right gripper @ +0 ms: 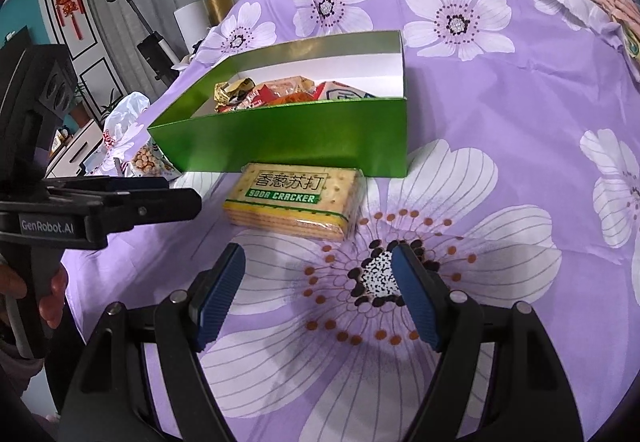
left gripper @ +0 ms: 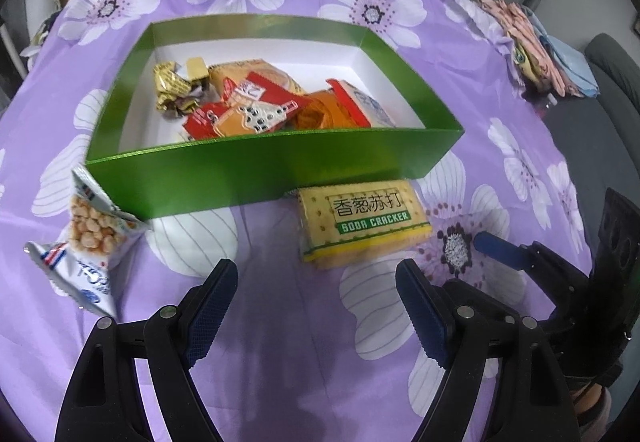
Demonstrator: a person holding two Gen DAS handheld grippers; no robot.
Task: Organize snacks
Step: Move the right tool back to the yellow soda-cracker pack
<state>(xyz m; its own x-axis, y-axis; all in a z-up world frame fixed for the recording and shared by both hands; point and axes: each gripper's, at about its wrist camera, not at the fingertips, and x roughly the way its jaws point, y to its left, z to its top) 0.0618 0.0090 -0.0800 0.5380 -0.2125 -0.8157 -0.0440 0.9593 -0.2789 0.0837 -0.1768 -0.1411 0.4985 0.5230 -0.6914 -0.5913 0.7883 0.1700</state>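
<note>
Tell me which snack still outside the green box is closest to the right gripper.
The soda cracker pack, lying just ahead of the right gripper against the green box. The white peanut bag sits off by the box's left corner.

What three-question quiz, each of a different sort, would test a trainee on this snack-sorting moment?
1. True or false: the soda cracker pack already lies inside the green box.
2. Multiple choice: the puffed-ball snack bag lies (A) inside the box, (B) on the cloth by the box's corner, (C) in a claw.
3. Fill in: both the left claw and the right claw are ____ and hold nothing.

Key: 1 false, it lies on the purple flowered cloth against the box's front wall; 2 B; 3 open.
</note>
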